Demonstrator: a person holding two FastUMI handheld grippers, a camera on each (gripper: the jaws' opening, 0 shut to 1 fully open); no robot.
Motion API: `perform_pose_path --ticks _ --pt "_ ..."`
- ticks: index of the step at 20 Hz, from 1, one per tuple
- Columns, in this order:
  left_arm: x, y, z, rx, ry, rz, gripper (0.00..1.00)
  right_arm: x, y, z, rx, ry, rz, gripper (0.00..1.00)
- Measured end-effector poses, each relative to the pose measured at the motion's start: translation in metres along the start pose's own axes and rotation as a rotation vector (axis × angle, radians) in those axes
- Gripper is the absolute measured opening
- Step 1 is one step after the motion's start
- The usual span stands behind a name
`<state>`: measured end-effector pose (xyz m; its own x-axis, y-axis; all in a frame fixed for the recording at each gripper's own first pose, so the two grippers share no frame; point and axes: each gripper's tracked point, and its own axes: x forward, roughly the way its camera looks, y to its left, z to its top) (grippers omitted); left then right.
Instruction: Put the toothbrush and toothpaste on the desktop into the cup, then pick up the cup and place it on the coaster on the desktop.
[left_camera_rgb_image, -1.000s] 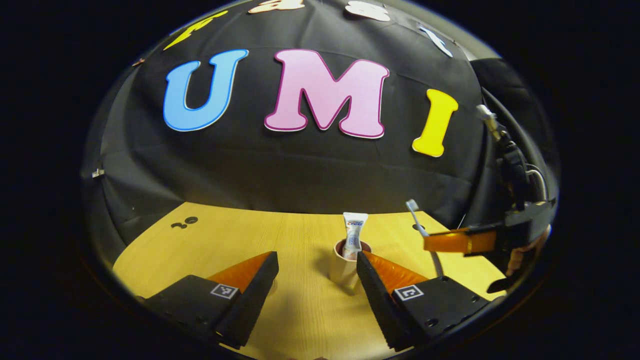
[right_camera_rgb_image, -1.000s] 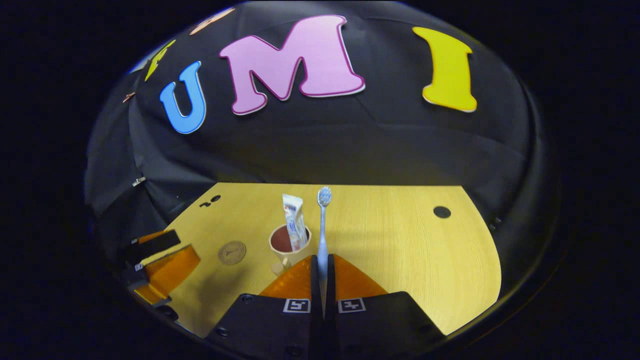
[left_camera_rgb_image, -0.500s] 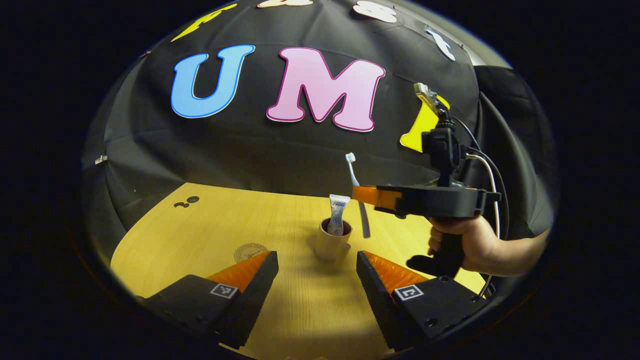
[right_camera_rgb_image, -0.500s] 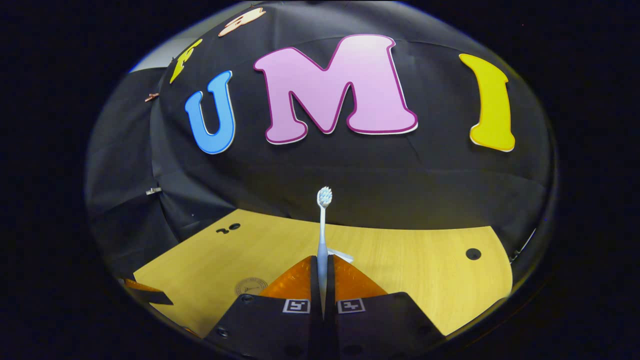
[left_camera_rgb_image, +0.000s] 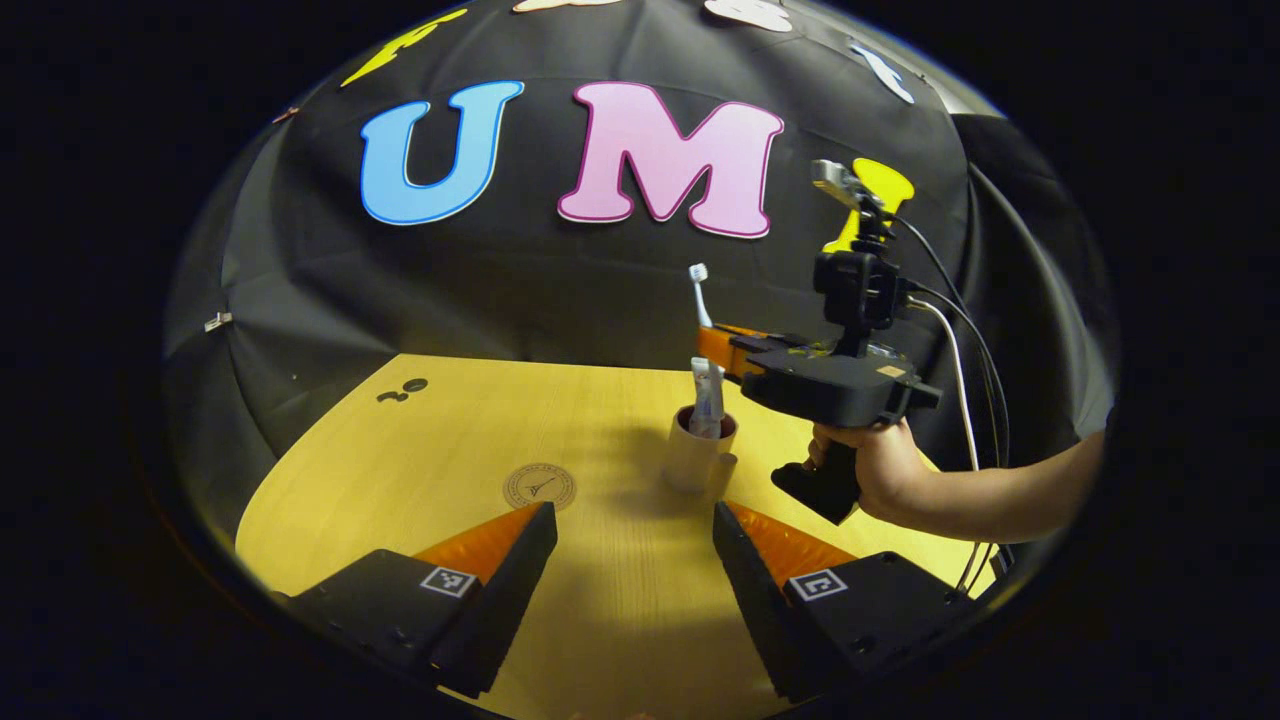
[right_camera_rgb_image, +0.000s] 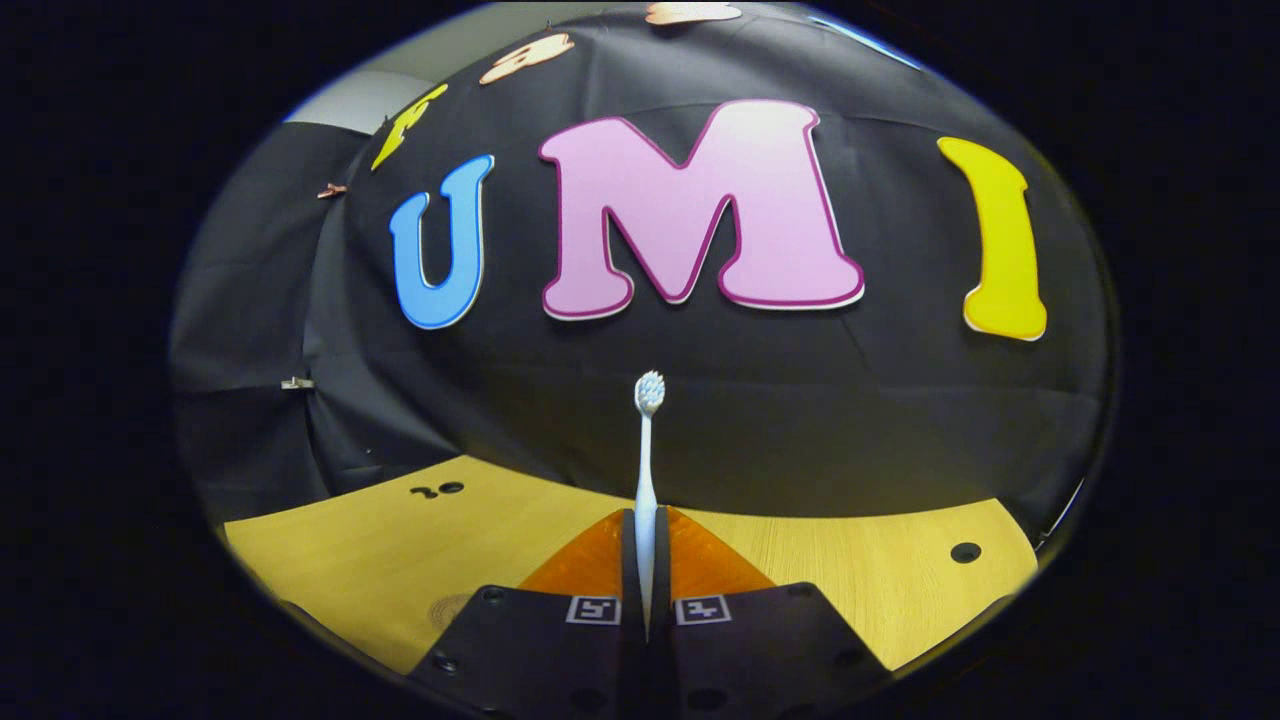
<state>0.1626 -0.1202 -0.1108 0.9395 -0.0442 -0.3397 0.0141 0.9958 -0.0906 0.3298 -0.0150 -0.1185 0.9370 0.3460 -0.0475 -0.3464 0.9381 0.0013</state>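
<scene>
A tan cup (left_camera_rgb_image: 688, 462) stands on the wooden table (left_camera_rgb_image: 420, 450), with a white toothpaste tube (left_camera_rgb_image: 704, 392) upright inside it. Directly above the cup my right gripper (left_camera_rgb_image: 718, 345) holds a pale toothbrush (left_camera_rgb_image: 700, 290) upright, bristles on top, its lower end down at the cup's mouth beside the tube. In the right gripper view that gripper (right_camera_rgb_image: 646, 522) is shut on the toothbrush (right_camera_rgb_image: 647, 450). My left gripper (left_camera_rgb_image: 635, 540) is open, low and short of the cup. A round coaster (left_camera_rgb_image: 540, 486) lies to the cup's left.
A hand (left_camera_rgb_image: 880, 470) and forearm reach in from the right, holding the right gripper, with cables trailing behind it. Small dark holes (left_camera_rgb_image: 402, 390) mark the far left of the table, another hole (right_camera_rgb_image: 965, 551) the far right. The coaster's edge (right_camera_rgb_image: 450, 607) shows low down.
The right gripper carried the toothbrush up and over the cup, so its lower end now meets the cup's mouth. The left gripper backed away from the cup and stayed open.
</scene>
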Motion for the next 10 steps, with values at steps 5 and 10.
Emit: perform_pose_path --ticks 5,10 --pt "0.013 0.011 -0.002 -0.019 0.004 0.036 0.98 -0.003 -0.002 -0.023 -0.035 -0.025 -0.035 0.05" --pt "0.016 0.011 -0.009 0.002 0.008 0.036 0.98 -0.010 0.007 -0.043 -0.063 -0.023 -0.028 0.05"
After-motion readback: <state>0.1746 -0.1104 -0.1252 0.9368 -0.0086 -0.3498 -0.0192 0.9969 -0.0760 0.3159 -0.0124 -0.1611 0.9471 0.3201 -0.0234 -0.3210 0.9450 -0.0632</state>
